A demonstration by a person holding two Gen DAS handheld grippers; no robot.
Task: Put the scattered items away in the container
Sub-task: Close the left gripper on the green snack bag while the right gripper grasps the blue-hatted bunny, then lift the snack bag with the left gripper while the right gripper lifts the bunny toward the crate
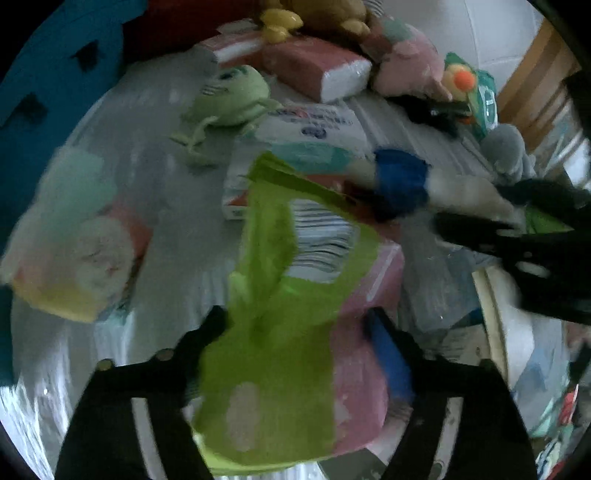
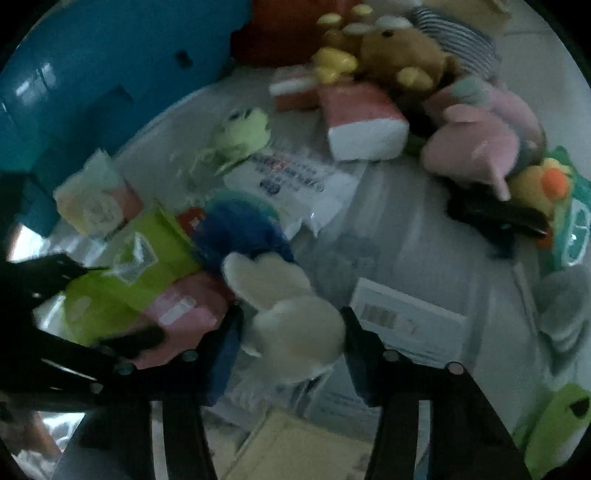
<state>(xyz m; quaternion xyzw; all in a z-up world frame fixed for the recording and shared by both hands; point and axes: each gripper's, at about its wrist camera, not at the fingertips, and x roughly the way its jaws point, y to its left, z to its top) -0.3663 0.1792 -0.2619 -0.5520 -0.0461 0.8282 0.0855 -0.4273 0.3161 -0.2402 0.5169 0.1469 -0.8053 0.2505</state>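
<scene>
Lime-green packet [image 1: 280, 354] sits between my left tongs [image 1: 295, 332], grip uncertain through blur. Right tongs [image 2: 291, 332] pinch the cream-and-blue plush [image 2: 295, 332] by its head, for lifting binward.

Dim, low light, both views soft with motion blur. Work surface is a pale grey-white sheet [image 1: 177, 236], shiny and reflective toward the near edge. Big blue moulded plastic piece [image 2: 92, 74] stands along the far left with a dark red block [image 2: 280, 29] beside it; wooden slatted furniture [image 1: 535, 85] and a white wall [image 1: 461, 29] sit at far right.
</scene>
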